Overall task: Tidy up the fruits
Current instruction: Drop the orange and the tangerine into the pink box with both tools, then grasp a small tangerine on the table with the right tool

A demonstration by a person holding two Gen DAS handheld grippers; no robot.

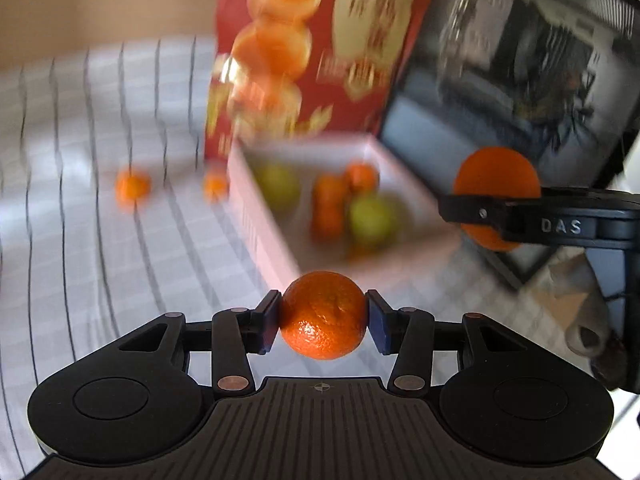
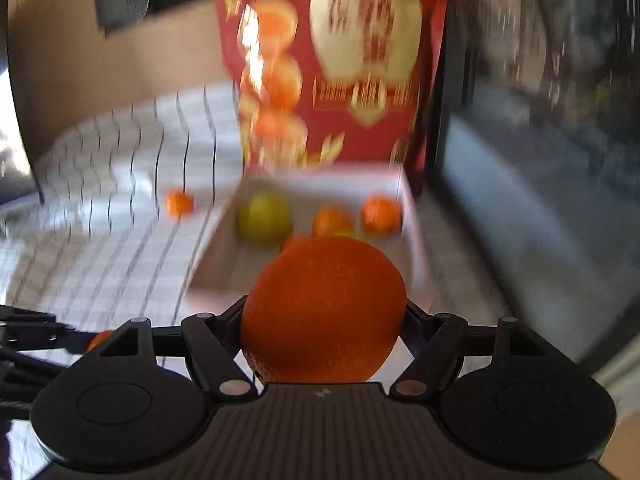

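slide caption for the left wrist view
Left gripper holds a small orange near a white box of fruit.

My left tool [image 1: 323, 316] is black with dark blue pads [image 1: 269, 320], set against a bright orange mandarin [image 1: 323, 315]. The larger orange [image 2: 323, 310] in my black right tool [image 2: 323, 316] is a deeper orange. The box [image 1: 256, 208] is white, holding orange and yellow-green fruit [image 1: 370, 218]. Its raised lid [image 1: 320, 48] is red with gold lettering and printed oranges. The worktop cloth [image 1: 100, 248] is white with a grey check.
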